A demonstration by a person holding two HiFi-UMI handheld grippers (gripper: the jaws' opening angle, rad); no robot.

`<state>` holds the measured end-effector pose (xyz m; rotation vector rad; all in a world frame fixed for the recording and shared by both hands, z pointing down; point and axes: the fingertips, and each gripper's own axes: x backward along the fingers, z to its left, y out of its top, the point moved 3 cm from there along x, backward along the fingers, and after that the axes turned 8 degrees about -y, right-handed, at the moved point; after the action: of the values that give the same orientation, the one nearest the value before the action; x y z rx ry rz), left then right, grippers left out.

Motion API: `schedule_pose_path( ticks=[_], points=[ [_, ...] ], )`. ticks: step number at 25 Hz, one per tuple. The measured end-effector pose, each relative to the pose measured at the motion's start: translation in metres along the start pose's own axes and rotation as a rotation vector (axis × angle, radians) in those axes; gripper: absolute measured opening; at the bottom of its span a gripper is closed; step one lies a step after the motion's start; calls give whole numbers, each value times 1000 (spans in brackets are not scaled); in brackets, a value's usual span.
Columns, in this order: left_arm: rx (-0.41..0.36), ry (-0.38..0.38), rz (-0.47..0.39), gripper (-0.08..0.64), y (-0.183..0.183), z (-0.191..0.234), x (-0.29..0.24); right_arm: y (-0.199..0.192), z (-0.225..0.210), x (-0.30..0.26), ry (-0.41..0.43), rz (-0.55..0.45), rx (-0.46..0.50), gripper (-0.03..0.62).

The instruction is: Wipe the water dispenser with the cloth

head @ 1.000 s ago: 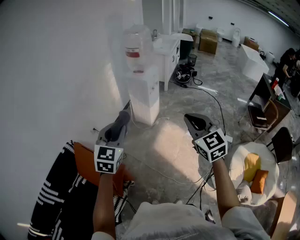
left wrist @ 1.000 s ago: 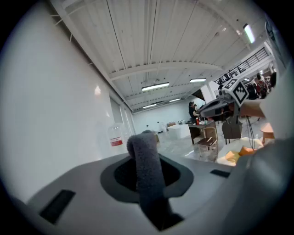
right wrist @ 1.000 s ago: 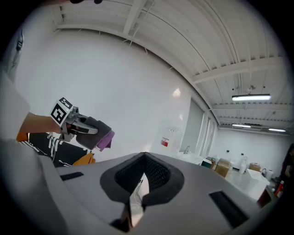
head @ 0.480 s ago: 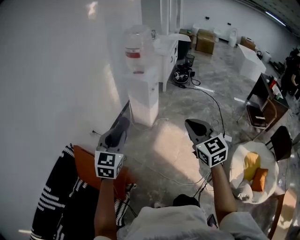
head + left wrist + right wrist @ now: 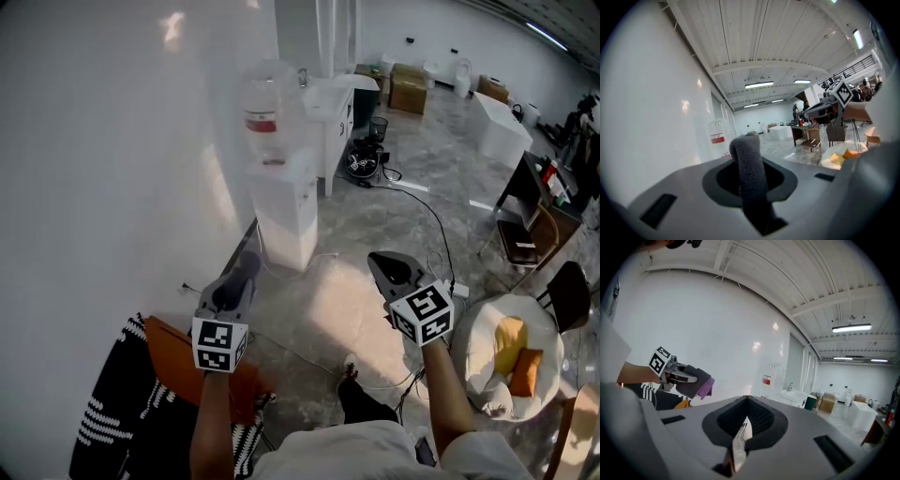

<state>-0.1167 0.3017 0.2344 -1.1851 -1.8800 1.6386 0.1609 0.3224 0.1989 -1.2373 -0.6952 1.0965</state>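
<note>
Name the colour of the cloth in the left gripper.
Grey cloth, one purple side; right gripper view.

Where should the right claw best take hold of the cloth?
Probably the folded end of the cloth that sticks out beyond the left claw, coming from the right side; the right claw is shut and must open first.

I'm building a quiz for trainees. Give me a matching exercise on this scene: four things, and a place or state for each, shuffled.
1 left hand-held gripper
2 right hand-held gripper
3 water dispenser
4 yellow cushion

A on the round white chair
B shut, nothing between its jaws
C against the white wall
D shut on the grey cloth

Pairs: 1-D, 2-B, 3-C, 4-A
</note>
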Motion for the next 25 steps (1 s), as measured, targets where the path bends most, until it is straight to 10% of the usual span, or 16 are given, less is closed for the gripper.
schedule_pose_path(
  ticks=[25],
  points=[
    [144,173,98,72,10,155,-297,-25,-193,-327,144,47,-13,9]
  ],
)
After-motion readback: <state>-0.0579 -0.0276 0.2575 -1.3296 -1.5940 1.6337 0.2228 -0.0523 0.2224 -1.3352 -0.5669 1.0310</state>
